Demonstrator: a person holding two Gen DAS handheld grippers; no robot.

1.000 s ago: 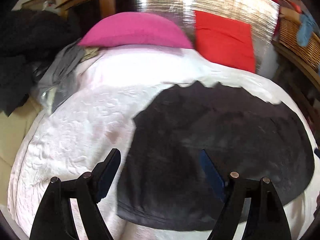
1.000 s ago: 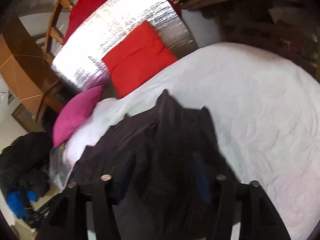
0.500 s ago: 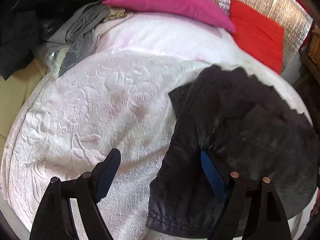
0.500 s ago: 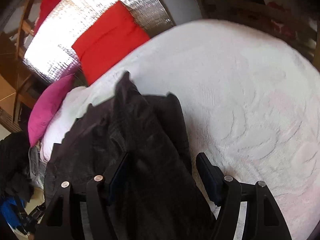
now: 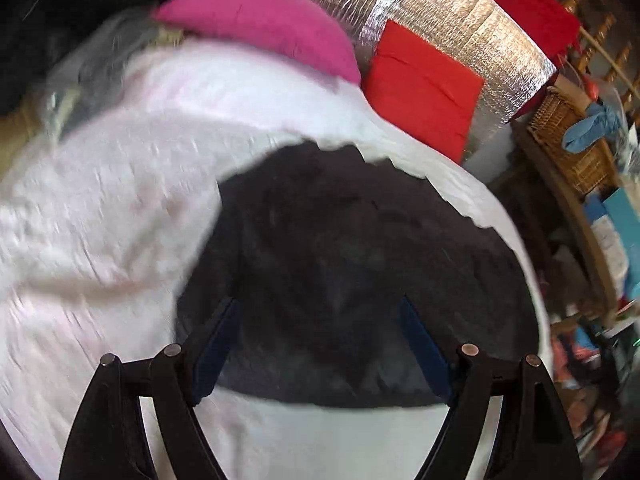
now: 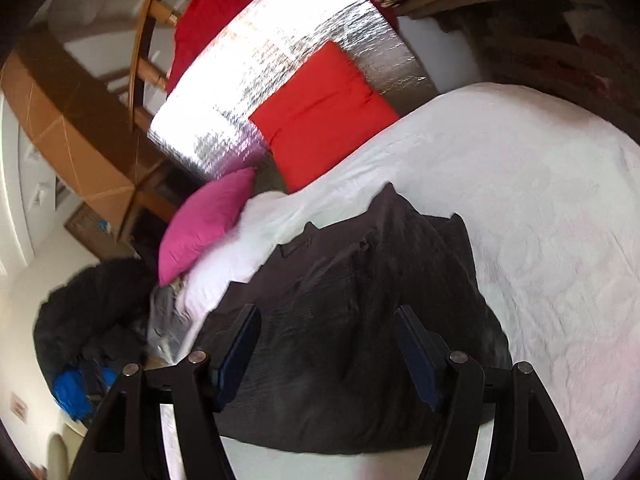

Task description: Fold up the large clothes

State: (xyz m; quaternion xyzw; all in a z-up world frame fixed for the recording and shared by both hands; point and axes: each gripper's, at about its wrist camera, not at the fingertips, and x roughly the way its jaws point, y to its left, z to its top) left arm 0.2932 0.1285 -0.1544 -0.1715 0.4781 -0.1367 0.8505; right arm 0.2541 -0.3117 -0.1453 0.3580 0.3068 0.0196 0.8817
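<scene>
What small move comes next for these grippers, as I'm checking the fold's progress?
Probably lower the open right gripper to pinch the dark garment, which lies bunched and unheld on the white bedspread; the left gripper is open too.

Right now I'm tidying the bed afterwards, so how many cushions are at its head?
2. The pink cushion lies on the far left end of the white bedspread; the red cushion leans against the silver foil panel beside it. Others may be out of view.

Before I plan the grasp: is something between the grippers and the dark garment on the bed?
Nothing visible. The dark garment lies bare on the white cover, beyond the open left gripper and right gripper.
</scene>
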